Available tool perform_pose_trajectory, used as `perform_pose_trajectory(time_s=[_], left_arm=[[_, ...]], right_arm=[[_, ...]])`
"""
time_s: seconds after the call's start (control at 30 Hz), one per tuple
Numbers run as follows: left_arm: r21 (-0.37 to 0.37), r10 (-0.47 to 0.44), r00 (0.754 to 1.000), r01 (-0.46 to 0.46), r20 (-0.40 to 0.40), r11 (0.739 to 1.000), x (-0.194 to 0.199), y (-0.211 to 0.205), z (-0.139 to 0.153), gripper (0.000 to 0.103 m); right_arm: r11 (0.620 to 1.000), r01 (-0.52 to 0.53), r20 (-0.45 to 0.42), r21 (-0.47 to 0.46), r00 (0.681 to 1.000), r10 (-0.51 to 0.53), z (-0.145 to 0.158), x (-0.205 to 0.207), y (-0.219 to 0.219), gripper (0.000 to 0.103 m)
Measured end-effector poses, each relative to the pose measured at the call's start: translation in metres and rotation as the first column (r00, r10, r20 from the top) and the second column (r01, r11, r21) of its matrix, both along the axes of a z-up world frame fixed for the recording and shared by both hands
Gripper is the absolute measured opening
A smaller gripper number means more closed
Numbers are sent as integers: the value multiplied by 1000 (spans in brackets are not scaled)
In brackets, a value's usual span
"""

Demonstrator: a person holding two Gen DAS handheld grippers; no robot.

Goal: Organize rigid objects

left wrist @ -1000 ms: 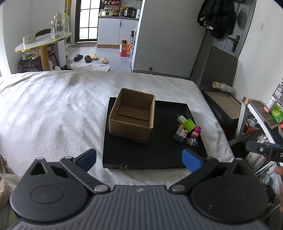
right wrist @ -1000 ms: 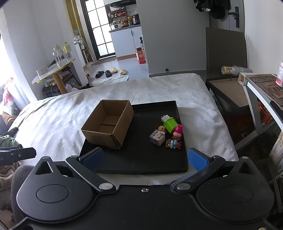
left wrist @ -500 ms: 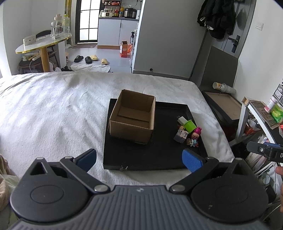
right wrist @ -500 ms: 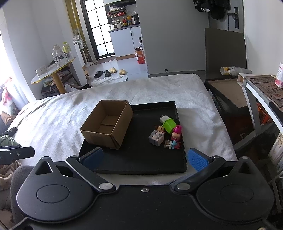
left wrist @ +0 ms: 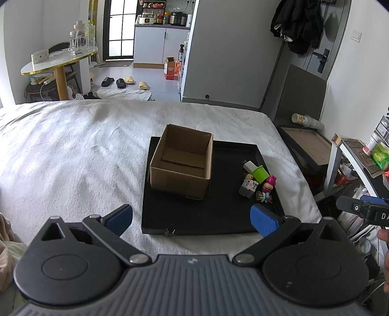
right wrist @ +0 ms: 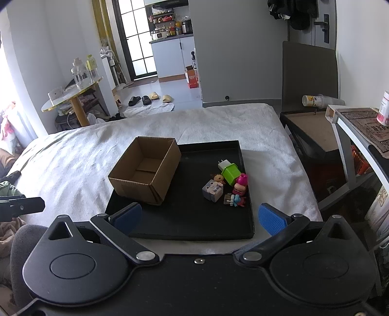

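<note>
White bedspread underneath. Round yellow-rimmed side table back left, clear jars on top. Slippers on floor by kitchen doorway. Orange carton near white cabinet. Dark coat hanging by door.

Box near wall hides tray behind; toy details too small.

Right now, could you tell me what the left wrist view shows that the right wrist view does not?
Only the left wrist view shows the right gripper at its right edge. Only the right wrist view shows the left gripper at its left edge. Both show the black tray, the open, empty cardboard box and the small toys clustered beside it.
</note>
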State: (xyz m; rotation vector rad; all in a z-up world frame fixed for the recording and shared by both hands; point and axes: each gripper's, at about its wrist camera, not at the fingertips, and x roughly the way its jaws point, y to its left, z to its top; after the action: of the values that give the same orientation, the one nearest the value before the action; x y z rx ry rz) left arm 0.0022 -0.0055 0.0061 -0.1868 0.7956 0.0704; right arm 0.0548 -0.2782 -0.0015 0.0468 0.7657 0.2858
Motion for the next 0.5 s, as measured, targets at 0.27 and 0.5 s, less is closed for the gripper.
perform_pose_trajectory(time_s=[0.27, 0.5], left_arm=[[-1, -1, 1000, 1, 2, 1000, 1, 0, 0, 102], [-1, 2, 1000, -2, 1, 1000, 0, 0, -2, 102]], right_arm=[[1000, 0, -1, 0, 1000, 0, 0, 0, 1, 103], [1000, 3, 1, -2, 1000, -3, 0, -1, 2, 103]])
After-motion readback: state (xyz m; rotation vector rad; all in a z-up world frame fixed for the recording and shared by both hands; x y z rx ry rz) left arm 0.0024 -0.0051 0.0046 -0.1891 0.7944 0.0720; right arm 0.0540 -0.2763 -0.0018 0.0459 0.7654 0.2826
